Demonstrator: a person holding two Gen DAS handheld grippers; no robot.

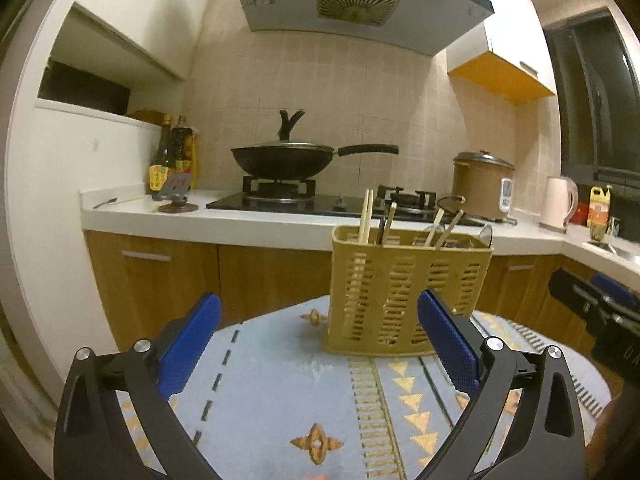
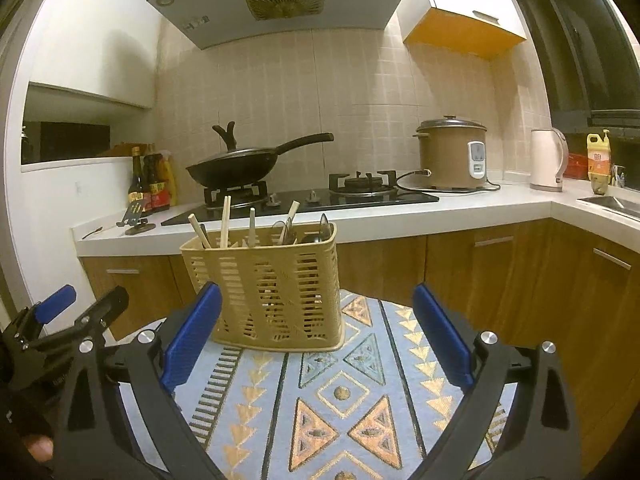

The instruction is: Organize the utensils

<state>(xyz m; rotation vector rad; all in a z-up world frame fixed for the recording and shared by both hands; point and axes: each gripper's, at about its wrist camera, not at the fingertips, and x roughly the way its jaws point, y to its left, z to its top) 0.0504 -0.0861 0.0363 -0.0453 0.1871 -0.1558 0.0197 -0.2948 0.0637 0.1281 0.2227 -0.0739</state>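
Kitchen counter [image 2: 360,220] behind patterned tablecloth [image 2: 340,400]

Utensils' [image 2: 256,228] lower ends hidden inside the slatted holder [image 2: 264,280]

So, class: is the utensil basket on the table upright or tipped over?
Upright: the utensil basket rests base-down on the tablecloth, utensil handles rising from its top.

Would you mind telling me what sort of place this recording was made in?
Very likely a home kitchen: a gas hob with a wok, a range hood above it, and a rice cooker on the counter.
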